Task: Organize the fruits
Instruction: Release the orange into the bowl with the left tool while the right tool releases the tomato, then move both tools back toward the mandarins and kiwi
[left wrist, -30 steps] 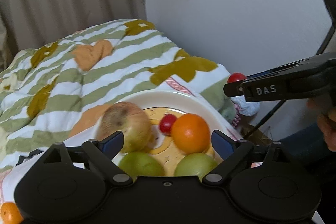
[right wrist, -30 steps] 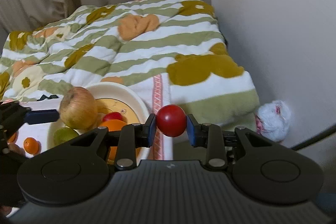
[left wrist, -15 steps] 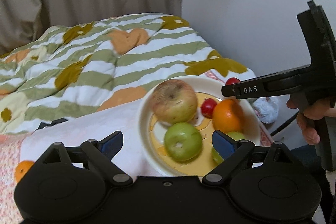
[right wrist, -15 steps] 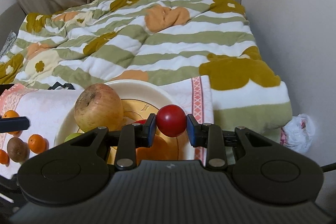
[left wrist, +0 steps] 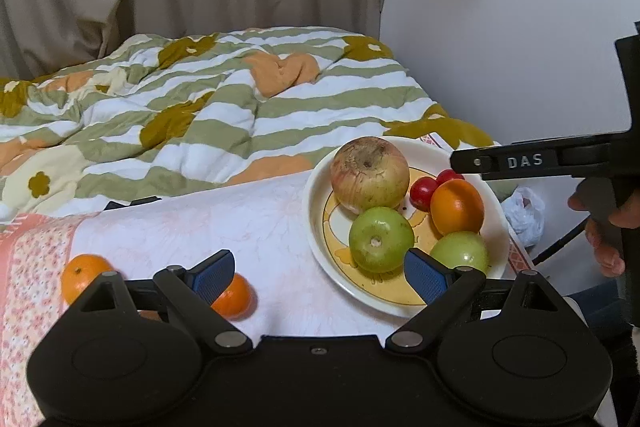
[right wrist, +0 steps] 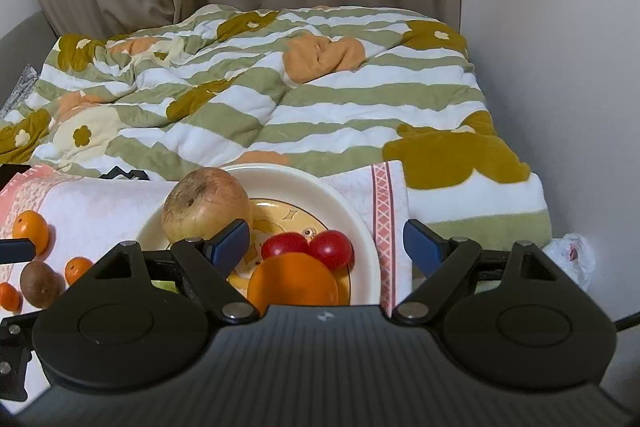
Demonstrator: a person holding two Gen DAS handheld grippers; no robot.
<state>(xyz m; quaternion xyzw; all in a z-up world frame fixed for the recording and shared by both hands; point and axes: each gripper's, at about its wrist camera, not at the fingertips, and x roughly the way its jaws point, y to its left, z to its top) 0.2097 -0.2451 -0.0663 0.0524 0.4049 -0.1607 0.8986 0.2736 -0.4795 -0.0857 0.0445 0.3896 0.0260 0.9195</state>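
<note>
Right tool (right wrist: pixel 324 241) just sprang wide, nothing held; left tool (left wrist: pixel 318 273) wide, empty; dropped tomato (right wrist: pixel 331 248) could roll off the crowded plate (right wrist: pixel 362 223) at the bench's right edge.

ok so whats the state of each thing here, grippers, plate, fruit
right gripper: open, jaws just opened, nothing between them
left gripper: open, empty
plate: holds six fruits
two red cherry tomatoes: on the plate, touching
big apple: on the plate
small oranges: loose on the cloth
kiwi: loose on the cloth
</note>
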